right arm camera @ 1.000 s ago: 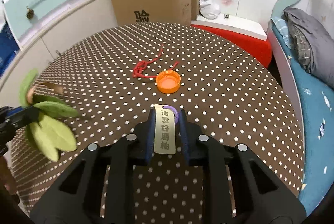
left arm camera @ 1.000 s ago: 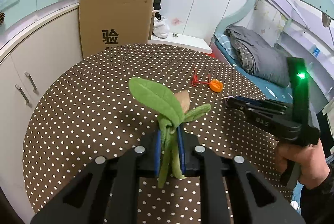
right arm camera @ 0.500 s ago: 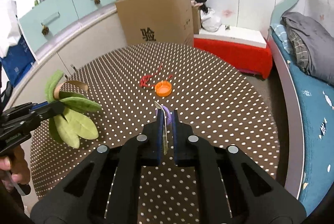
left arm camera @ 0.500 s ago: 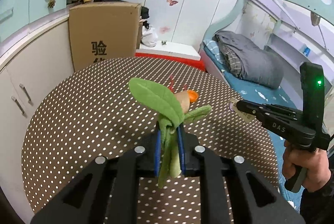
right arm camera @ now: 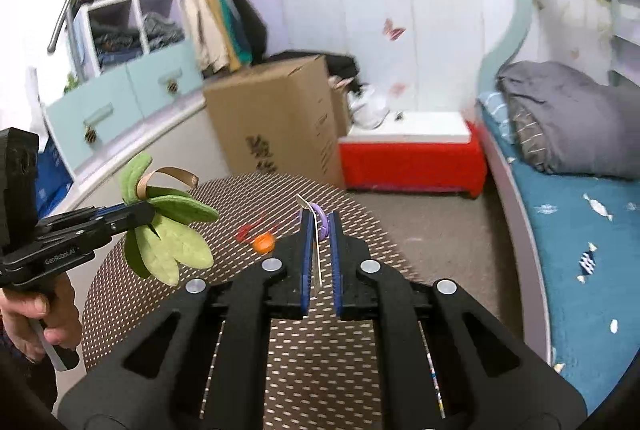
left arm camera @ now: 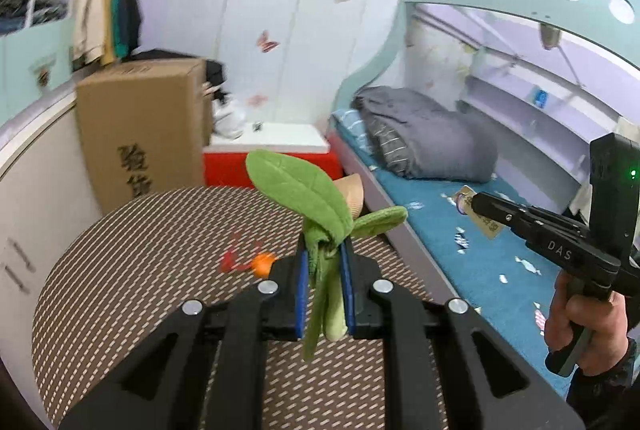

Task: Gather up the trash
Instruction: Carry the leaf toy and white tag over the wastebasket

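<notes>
Left wrist view: the left gripper (left arm camera: 325, 286) is hanging above the round dotted counter (left arm camera: 132, 270), its jaws clamping the stems of a green felt leaf sprig (left arm camera: 308, 197) that is sticking up and fanning out beyond the tips, with a tan strip curling behind it. Far out on the counter, an orange bottle cap (left arm camera: 262, 264) is lying just beside a red string (left arm camera: 232, 258), both blurred. At the right, a hand (left arm camera: 580, 326) is gripping the right gripper (left arm camera: 474, 203), which is pinching a small gold tag (left arm camera: 482, 220) over the blue bed (left arm camera: 460, 262).

Right wrist view: the right gripper (right arm camera: 319, 246) is holding that gold tag (right arm camera: 317, 250) edge-on, its jaws closed on it, a purple ring (right arm camera: 322, 220) showing at the tips. The cap (right arm camera: 264, 242) and string (right arm camera: 248, 230) are sitting far on the counter (right arm camera: 168, 294). At the left, the left gripper (right arm camera: 142, 213) is carrying the leaf sprig (right arm camera: 168, 238) over the counter's left edge, a hand (right arm camera: 44, 314) squeezing its handle. A cardboard box (right arm camera: 276, 121) is standing beyond the counter.
</notes>
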The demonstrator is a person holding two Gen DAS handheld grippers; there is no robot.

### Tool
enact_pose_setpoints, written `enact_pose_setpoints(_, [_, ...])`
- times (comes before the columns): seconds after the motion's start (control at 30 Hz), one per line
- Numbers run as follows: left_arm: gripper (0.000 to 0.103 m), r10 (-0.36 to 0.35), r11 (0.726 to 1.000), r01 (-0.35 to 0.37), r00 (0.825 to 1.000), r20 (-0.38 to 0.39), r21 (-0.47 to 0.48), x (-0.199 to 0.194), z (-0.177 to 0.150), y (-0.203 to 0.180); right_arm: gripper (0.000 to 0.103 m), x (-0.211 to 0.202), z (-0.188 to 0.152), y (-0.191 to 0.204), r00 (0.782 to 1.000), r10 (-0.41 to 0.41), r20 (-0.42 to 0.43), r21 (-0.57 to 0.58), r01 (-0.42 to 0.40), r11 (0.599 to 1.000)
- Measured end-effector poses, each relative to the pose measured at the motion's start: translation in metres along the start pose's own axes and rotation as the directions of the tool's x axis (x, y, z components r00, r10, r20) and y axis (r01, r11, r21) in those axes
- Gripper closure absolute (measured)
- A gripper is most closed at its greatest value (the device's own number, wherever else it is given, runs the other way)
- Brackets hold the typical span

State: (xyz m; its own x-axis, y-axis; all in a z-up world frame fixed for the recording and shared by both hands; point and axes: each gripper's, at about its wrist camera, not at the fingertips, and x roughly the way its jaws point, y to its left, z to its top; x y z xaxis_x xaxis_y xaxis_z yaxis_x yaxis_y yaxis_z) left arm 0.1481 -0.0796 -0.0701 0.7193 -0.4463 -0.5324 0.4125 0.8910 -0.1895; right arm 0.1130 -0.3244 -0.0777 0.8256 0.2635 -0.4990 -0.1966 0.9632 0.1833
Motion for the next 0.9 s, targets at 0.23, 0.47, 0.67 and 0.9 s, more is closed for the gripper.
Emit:
enact_pose_setpoints(0.23, [0.089,-0.109,0.990,0.109,0.994,-0.007,0.085,0.026,0.025,-0.071,0.095,-0.045,-0.004,-0.072,0.992,-0.115,0.051,0.094,0.110,0.989])
enact_pose_setpoints(0.47, [0.089,-0.205,0.965,0.219,0.973,-0.107,0.141,0.076,0.025,-0.141,0.095,-0.055,-0.036,-0.144,0.979,-0.203,0.000,0.230,0.198,0.953])
enact_pose_setpoints(0.67, [0.089,-0.224,0.951,0.268,0.942,-0.251,0.156,0.138,0.004,-0.189,0.095,-0.037,-0.080,-0.200,0.970,-0.221,-0.106,0.347,0.244,0.906])
enact_pose_setpoints(0.9, [0.089,-0.177,0.946,0.274,0.885,-0.430,0.173,0.214,-0.040,-0.219,0.095,-0.004,-0.126,-0.242,0.961,-0.187,-0.205,0.450,0.262,0.853])
